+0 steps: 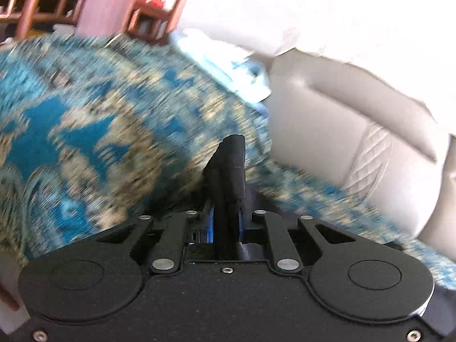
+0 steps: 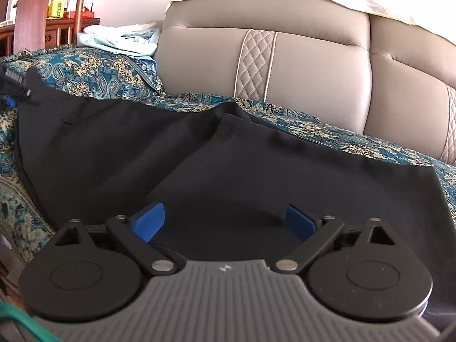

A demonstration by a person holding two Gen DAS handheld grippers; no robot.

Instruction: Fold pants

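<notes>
Pinching a bunched fold of the black pants [image 1: 228, 168], the left gripper [image 1: 226, 228] is clamped on cloth, likely to carry that edge over. The right gripper [image 2: 225, 222] stands open above the pants spread on the patterned sofa cover [image 2: 94, 68], holding nothing.

The black pants [image 2: 199, 154] cover most of the patterned sofa cover [image 2: 94, 68]; a bare strip of cover runs along its back edge, free to pass over; behind that strip the sofa backrest [image 2: 313, 65] rises as a wall; at the back left corner a heap of pale blue cloth [image 2: 125, 42] fills the space; wooden furniture [image 2: 57, 31] stands beyond that end.
</notes>
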